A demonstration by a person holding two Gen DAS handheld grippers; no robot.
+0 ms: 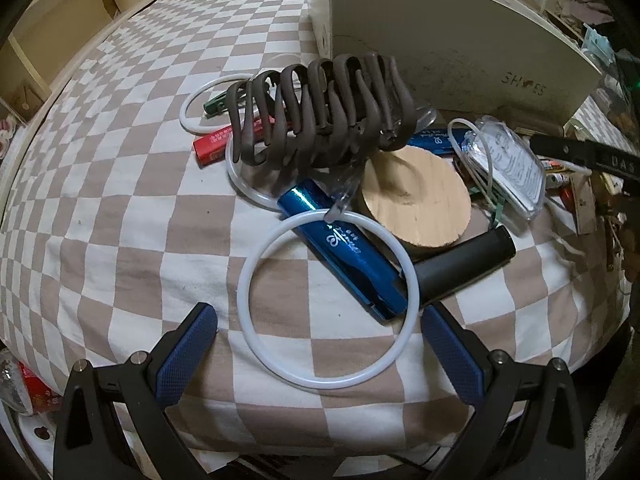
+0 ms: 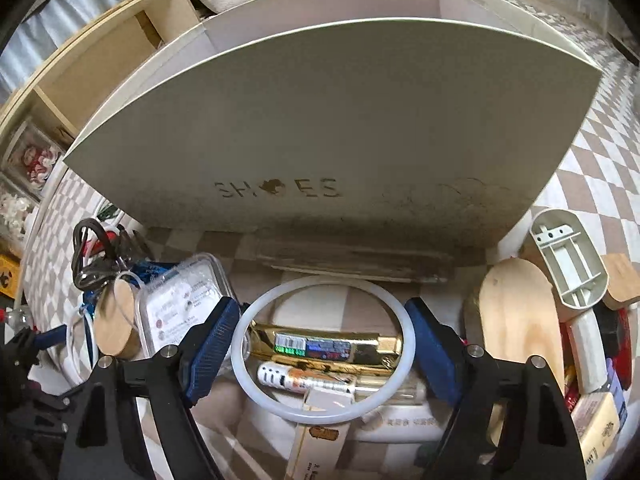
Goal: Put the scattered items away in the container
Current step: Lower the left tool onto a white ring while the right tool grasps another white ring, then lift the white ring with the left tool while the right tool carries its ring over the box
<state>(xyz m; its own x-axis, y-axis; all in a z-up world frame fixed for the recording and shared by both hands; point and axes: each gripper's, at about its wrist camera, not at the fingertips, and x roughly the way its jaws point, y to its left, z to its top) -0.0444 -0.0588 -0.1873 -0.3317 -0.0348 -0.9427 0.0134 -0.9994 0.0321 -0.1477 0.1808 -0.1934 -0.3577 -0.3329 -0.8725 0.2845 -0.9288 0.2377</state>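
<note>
Right gripper (image 2: 322, 344) pads touch a white ring (image 2: 404, 320) at 9 and 3 o'clock; left gripper (image 1: 318, 344) gapes empty above a checkered bed (image 1: 120, 220).

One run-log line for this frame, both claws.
left claw: open over white ring | right claw: shut on white ring | shoe box: ahead

Fingers (image 2: 430, 344) grip white ring (image 2: 256, 308).

I see a matt brown plastic hair claw (image 1: 320, 112), a glossy blue metallic case (image 1: 340, 256), a smooth translucent white ring (image 1: 328, 300), a bare-grained wooden disc (image 1: 416, 200), checked cloth (image 1: 120, 220) and a matt cardboard box (image 2: 332, 120).
</note>
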